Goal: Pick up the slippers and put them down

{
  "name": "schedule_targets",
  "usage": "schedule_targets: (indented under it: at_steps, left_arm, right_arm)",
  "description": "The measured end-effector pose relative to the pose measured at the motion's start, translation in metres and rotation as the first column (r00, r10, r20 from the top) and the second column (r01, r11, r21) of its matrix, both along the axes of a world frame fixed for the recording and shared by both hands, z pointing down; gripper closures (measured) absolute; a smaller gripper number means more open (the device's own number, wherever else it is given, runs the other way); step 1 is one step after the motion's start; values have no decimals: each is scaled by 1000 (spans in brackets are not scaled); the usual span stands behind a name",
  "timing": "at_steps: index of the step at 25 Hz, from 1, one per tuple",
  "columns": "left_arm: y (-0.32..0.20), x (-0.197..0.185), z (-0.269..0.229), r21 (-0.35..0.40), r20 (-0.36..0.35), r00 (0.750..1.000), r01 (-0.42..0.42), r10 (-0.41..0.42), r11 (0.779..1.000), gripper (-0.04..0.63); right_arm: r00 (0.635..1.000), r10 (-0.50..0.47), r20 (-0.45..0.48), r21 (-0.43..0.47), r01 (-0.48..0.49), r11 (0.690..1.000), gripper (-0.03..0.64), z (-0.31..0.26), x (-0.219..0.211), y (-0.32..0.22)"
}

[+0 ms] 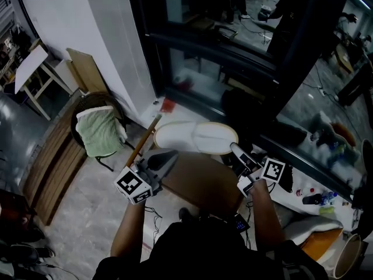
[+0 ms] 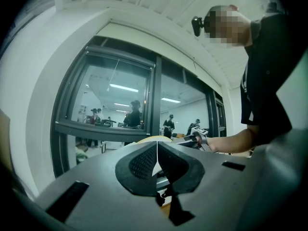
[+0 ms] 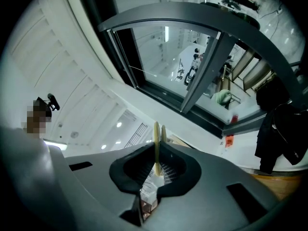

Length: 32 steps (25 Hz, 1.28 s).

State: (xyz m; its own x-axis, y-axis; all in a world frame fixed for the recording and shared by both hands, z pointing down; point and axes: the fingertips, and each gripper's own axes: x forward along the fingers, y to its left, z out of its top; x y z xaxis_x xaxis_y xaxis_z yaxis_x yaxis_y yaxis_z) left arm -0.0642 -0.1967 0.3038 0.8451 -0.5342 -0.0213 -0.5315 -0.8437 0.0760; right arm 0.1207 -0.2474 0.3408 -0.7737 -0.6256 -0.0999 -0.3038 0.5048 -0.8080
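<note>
Dark-framed windows (image 1: pixel 221 45) back the scene. Left tongs (image 1: pixel 173 155) are closed on the near-left rim of the white slippers (image 1: pixel 195 137), which are held above the brown counter (image 1: pixel 204 182). Right tongs (image 1: pixel 234 148) clamp their right end. Only the right gripper view shows two yellow soles (a stacked pair).

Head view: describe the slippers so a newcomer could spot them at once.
Below the dark-framed window wall sits a brown box. Above its far edge, the left hand-held gripper and right hand-held gripper pinch the white slippers. They form a flat pale oval with a tan rim, unlike the green cushion at left.
</note>
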Motion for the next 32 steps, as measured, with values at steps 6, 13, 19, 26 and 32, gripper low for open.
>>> schedule_targets:
  at_steps: [6,13,19,26,32]
  left_arm:
    - [3,1,15,-42,1,1000,-5,5,999,581]
    - [1,4,49,-120,-1,1000,-8,8,993,581]
    - [-3,4,102,-223,0,1000,-11,11,975,581]
    - [-2,9,168,-339,-9,1000,-9,6,941,581]
    - [5,14,221,-417,-19,999,-31,26,908,581]
  right_arm:
    - [1000,8,-9,-40,-8,999,577,16,3,4]
    - [1000,2,-17,-128,-4,992,577,61,5,4]
    - [1000,1,-30,-239,-8,971,577,124,1,-1]
    - [999,-5,-50,-362,-13,932,577,211,0,2]
    - [996,-3,-88,-432,-36,901,577,279,-3,12]
